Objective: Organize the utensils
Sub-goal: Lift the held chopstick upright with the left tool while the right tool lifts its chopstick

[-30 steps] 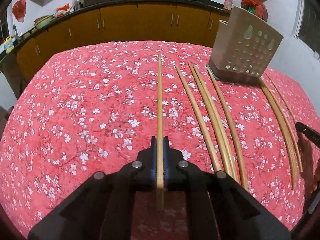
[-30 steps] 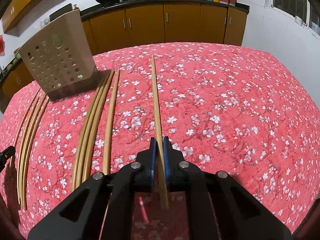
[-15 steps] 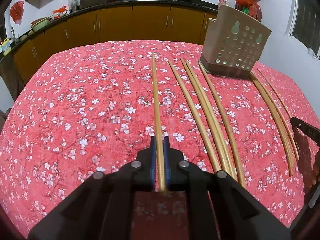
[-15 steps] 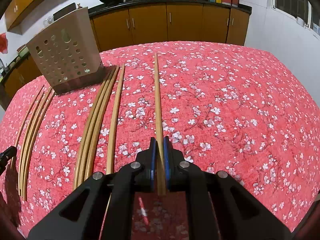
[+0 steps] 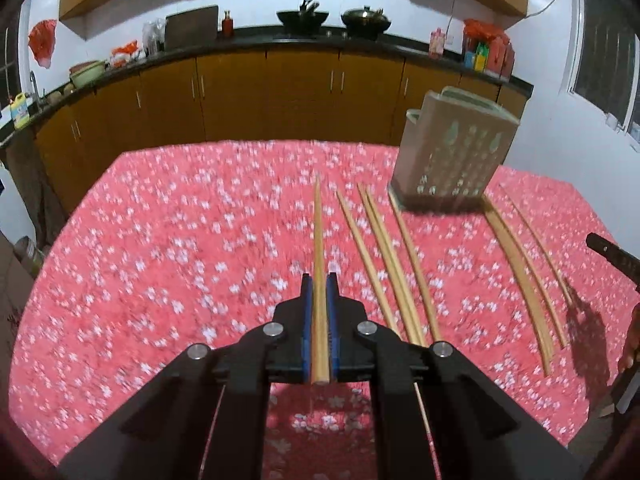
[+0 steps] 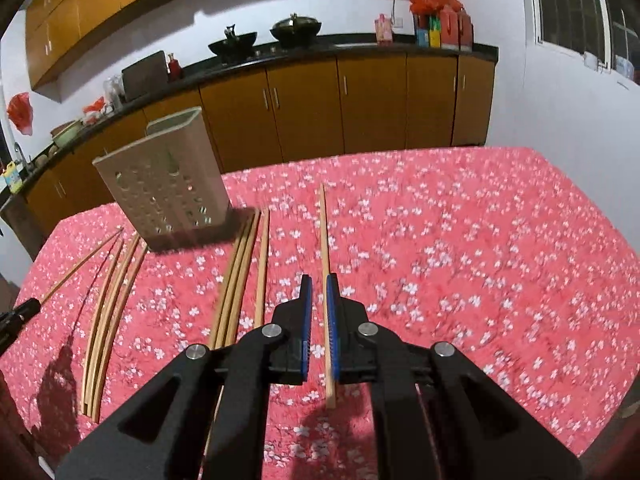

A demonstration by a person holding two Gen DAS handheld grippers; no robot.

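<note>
My left gripper point(image 5: 318, 280) is shut on the thick end of a wooden chopstick point(image 5: 317, 232), which points ahead above the red floral tablecloth point(image 5: 180, 260). My right gripper point(image 6: 318, 280) is shut on another chopstick point(image 6: 324, 232), which lies slightly askew against the right pad. A beige perforated utensil holder point(image 5: 452, 152) point(image 6: 164, 184) stands upright at the back of the table, between the two grippers. Several loose chopsticks point(image 5: 384, 248) point(image 6: 236, 280) lie in rows in front of it. The left gripper's tip point(image 6: 18, 314) shows at the left edge of the right wrist view.
More chopsticks lie right of the holder point(image 5: 520, 272), the same ones as the bundle at the left point(image 6: 108, 300). Brown kitchen cabinets point(image 5: 280, 96) with a dark counter, woks and bottles run behind the table. A white wall with a window point(image 6: 580, 8) is on the right.
Both grippers have risen from the table, each with its chopstick still held. The views have tilted up, so more of the cabinets and wall shows. The loose chopsticks and holder have stayed put.
</note>
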